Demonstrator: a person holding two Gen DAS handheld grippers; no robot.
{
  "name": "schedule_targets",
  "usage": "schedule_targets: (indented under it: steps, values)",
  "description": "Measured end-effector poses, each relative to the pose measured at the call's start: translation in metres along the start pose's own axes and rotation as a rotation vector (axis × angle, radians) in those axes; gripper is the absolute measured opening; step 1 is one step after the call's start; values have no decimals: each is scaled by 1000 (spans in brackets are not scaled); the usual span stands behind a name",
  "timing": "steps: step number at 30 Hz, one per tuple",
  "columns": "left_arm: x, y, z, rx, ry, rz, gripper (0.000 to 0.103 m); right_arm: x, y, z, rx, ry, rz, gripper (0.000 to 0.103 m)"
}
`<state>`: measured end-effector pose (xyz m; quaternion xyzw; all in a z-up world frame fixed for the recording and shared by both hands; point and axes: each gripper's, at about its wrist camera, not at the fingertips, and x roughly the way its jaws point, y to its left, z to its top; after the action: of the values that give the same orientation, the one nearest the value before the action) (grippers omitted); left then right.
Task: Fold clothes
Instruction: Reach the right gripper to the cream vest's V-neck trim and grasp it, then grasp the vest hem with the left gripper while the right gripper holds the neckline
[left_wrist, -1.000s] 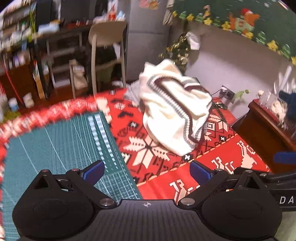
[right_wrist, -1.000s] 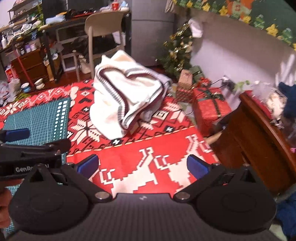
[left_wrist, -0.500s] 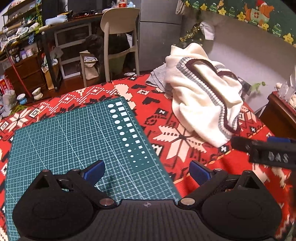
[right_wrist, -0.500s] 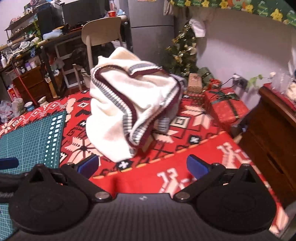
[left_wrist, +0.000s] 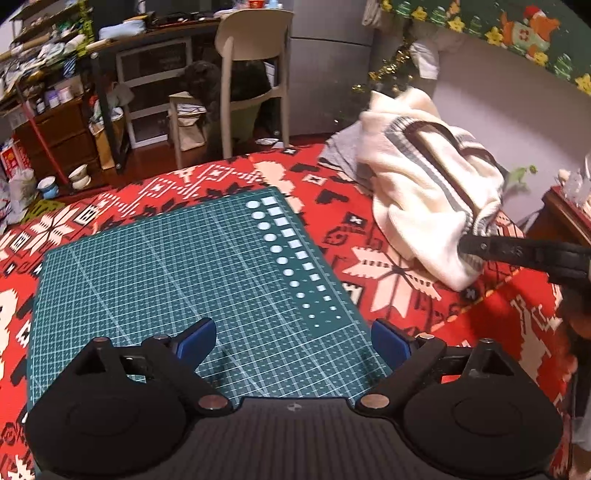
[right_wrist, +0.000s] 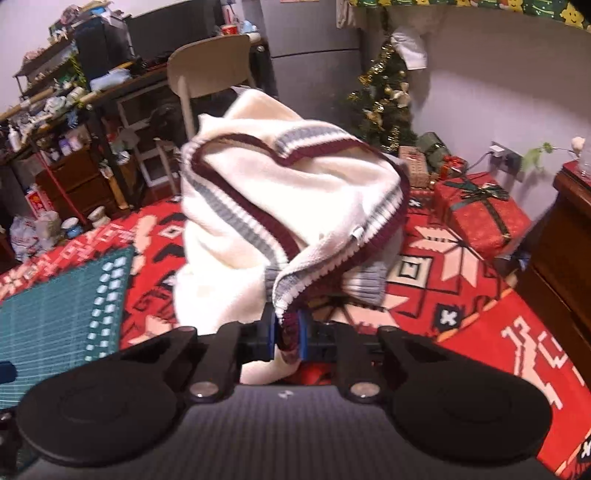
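My left wrist view looks forward-down over the cutting mat (left_wrist: 177, 273); my right wrist view sits very close to the sweater (right_wrist: 295, 206). Both share mat, sweater, chair (left_wrist: 255, 48).

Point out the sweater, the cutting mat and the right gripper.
sweater (right_wrist: 295, 199): right wrist view, on its cream body.
cutting mat (left_wrist: 177, 273): left wrist view, on its bare green grid.
right gripper (right_wrist: 287, 329): right wrist view, between fingertips, shut on the sweater's striped hem.

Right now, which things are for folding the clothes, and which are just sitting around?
For the job:
- cream sweater, its striped hem pinched in the right gripper
- left gripper, open over the green cutting mat

Just lying about:
- chair
- Christmas tree
- wrapped gift
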<state>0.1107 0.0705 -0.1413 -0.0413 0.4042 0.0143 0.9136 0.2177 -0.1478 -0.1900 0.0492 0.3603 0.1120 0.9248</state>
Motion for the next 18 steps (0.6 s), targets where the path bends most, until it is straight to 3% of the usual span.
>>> schedule_targets:
  steps: [5,11,18]
  values:
    - [-18,14,-6,-37,-5,8,82,-20,13,-9,-22,4,89,8]
    - [-39,32,-14,-80,-11,17,82,-70,53,-21,-82,-8,209,5]
    - [-90,53,-41,-124,-35,34,82,-126,95,-44,-121,2,279,5]
